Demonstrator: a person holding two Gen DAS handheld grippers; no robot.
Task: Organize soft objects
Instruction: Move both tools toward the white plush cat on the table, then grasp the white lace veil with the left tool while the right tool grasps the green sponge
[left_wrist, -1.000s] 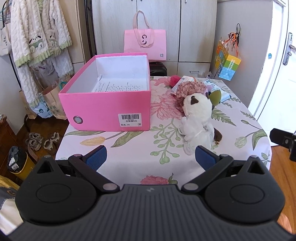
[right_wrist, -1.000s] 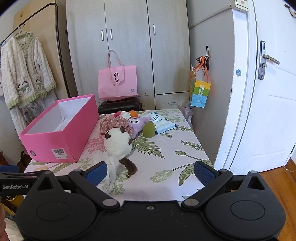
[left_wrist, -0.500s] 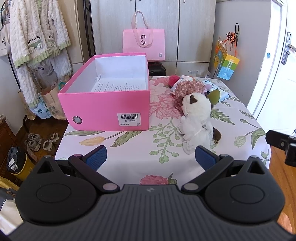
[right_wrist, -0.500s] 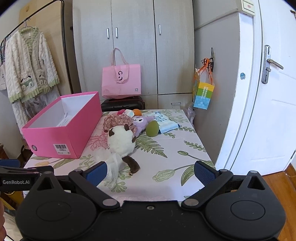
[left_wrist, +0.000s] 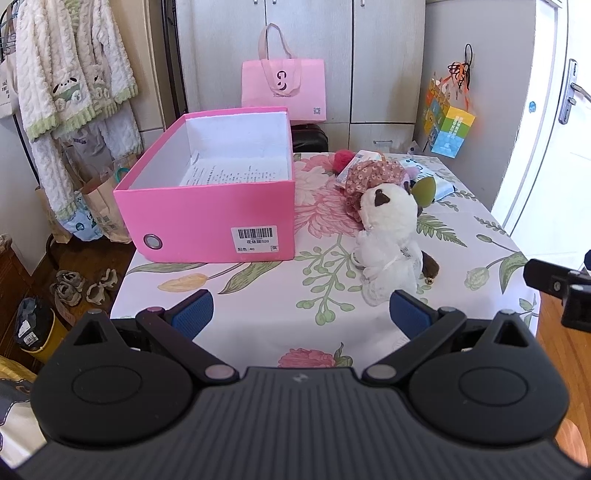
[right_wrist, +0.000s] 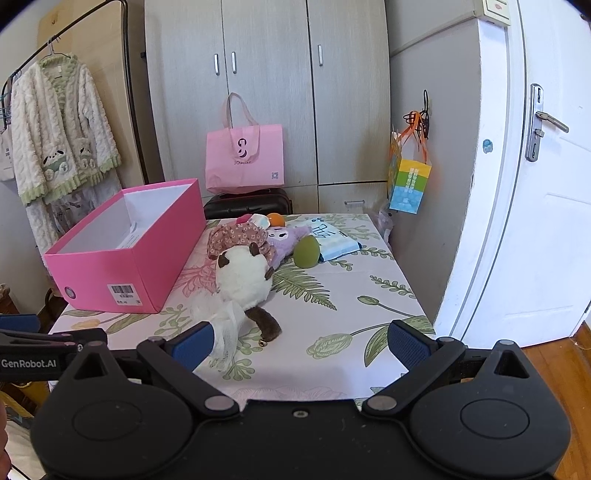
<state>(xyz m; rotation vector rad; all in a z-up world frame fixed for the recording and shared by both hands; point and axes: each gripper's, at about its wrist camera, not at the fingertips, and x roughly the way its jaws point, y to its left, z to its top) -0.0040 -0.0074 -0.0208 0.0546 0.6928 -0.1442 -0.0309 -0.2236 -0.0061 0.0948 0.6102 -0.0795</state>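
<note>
A white plush cat with brown ears and tail lies on the floral tablecloth, to the right of an open pink box holding only paper. Behind the cat lie a floral fabric toy, a purple plush, a green soft ball and a red pompom. My left gripper is open and empty near the table's front edge. My right gripper is open and empty, its left finger beside the cat's white skirt.
A blue-white packet lies at the table's far right. A pink tote bag stands on a black suitcase behind the table. Cardigans hang at left, shoes lie on the floor, a white door stands at right.
Both grippers have drifted slightly; the right view has shifted a little rightward and closer to the table. Nothing on the table has moved and both stay open.
</note>
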